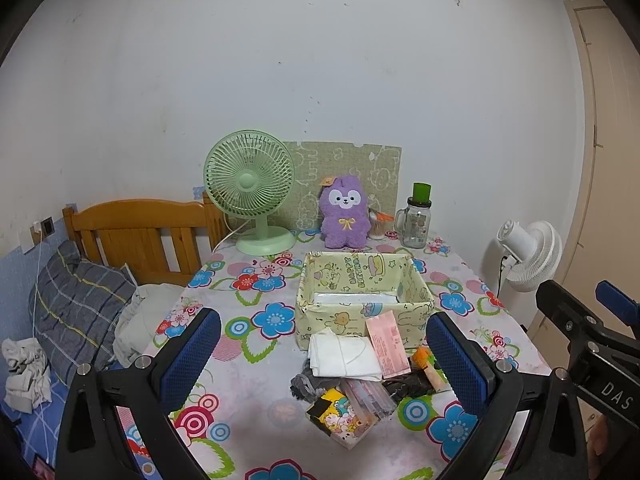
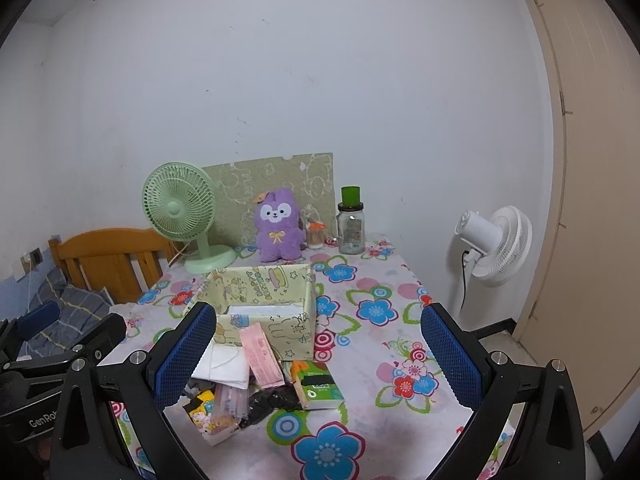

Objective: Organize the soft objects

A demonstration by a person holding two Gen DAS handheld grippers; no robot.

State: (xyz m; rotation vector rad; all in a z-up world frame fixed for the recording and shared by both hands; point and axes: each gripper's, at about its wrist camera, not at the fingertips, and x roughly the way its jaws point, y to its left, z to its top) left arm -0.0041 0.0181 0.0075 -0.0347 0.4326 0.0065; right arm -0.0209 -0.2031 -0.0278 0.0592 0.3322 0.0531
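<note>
Yellow cartoon-print box point(image 1: 362, 296) sits mid-table on the flowered cloth point(image 1: 248, 392), open top, w/ something white lying flat inside. Soft stuff is piled right at the box's near wall: white folded mask point(image 1: 344, 356) touching it, pink packet point(image 1: 387, 344) leaning vs. the same wall, grey cloth point(image 1: 306, 386) and black crumpled item point(image 1: 412, 386) just nearer, a cartoon-print pack point(image 1: 340, 416) nearest the cameras, and a green/orange tissue pack point(image 2: 318, 384) at the box's right near corner. Behind the box: purple plush point(image 1: 344, 212), green desk fan point(image 1: 252, 188), glass jar w/ green lid point(image 1: 416, 220). Left gripper point(image 1: 324, 356) is spread wide, empty, above the pile. Right gripper point(image 2: 320, 356) also wide, empty, near the box's right side.
</note>
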